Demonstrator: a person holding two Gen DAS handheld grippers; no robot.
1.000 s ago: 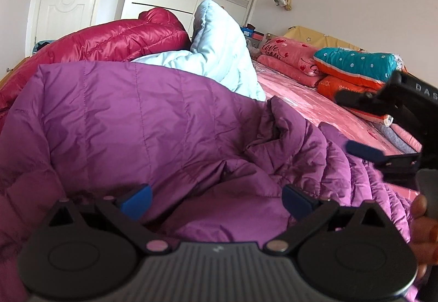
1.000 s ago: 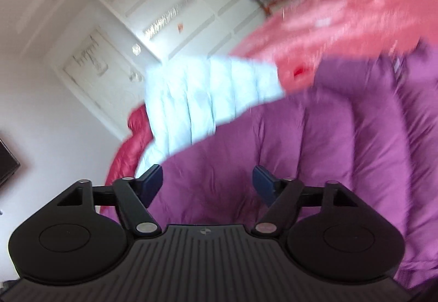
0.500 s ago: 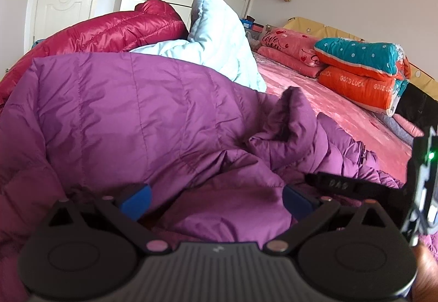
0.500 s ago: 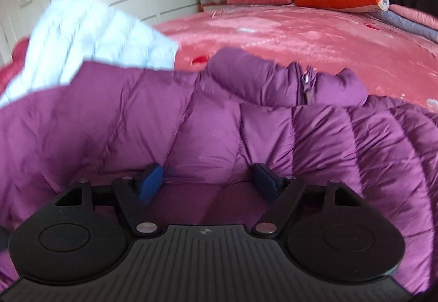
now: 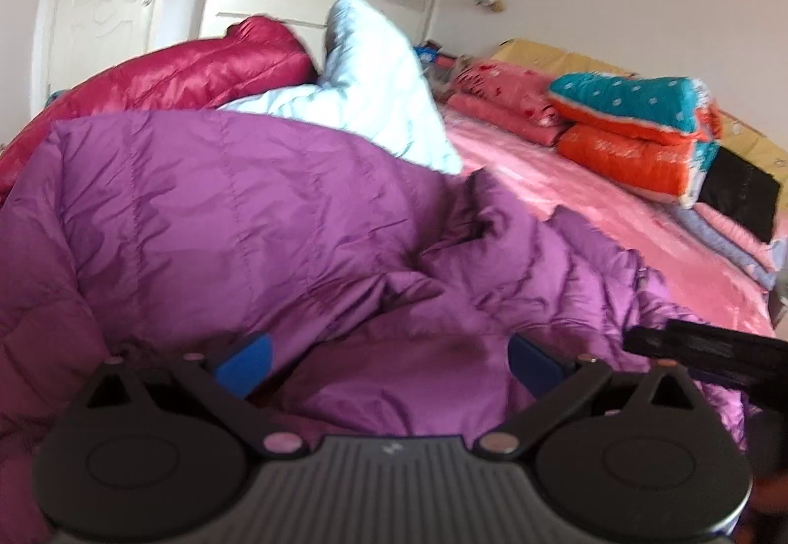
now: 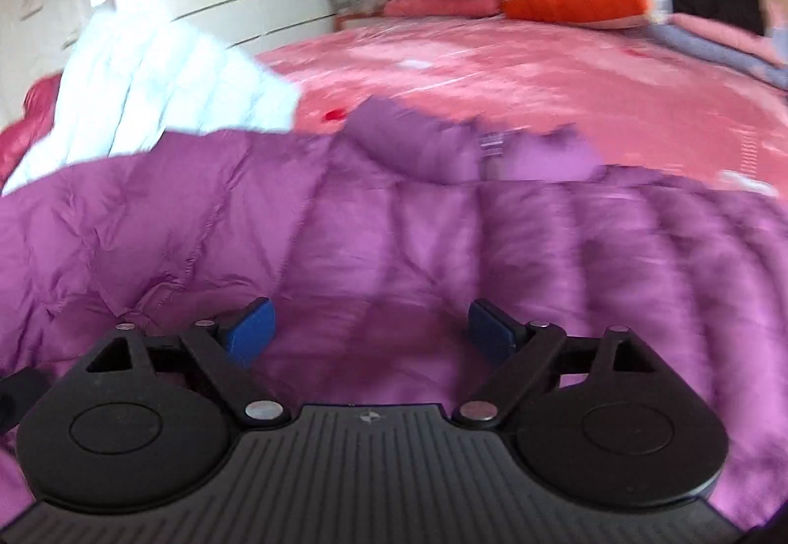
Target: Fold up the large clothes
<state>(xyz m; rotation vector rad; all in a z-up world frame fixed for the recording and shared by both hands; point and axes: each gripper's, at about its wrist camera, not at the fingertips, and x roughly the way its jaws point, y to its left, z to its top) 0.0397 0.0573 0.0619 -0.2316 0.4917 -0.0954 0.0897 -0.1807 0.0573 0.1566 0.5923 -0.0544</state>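
Pink bed (image 6: 492, 66): purple jacket (image 6: 394, 223) lies crosswise; left claw (image 5: 389, 359) wide apart, right claw (image 6: 370, 329) opening, both w/o grip.

Black gripper (image 6: 369, 329), blue pads (image 6: 248, 329)

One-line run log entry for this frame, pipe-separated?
step: folding purple down jacket on pink bed | left gripper: jaws open, over jacket | right gripper: jaws opening, nothing gripped
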